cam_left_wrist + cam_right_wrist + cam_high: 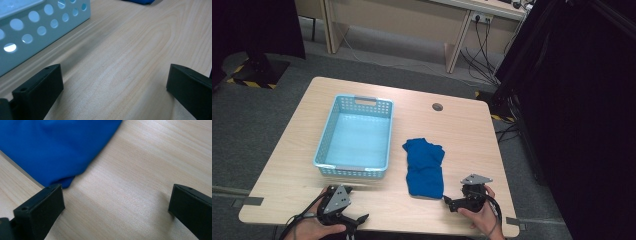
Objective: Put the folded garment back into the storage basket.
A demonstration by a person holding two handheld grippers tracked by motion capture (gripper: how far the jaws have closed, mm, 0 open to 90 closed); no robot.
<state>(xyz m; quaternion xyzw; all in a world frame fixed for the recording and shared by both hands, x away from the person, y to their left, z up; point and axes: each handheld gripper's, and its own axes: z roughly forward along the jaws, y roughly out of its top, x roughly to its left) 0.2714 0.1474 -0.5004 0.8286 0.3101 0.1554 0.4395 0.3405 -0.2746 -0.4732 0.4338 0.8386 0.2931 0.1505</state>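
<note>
My right gripper (451,204) and left gripper (357,220) rest at the wooden counter's (462,130) near edge, fingers spread wide, empty; the crumpled blue cloth (425,167) lies just beside my right, the light-blue perforated plastic basket (355,131) beyond my left.

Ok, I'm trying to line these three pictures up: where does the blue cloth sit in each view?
High view: the blue cloth lies right of the middle, between the basket and the right gripper.
Left gripper view: a blue sliver at the top edge, beyond the open jaws.
Right gripper view: it fills the upper left, its corner by one jaw.
Shared landmark: the pale wooden table, with its grain under both grippers.
</note>
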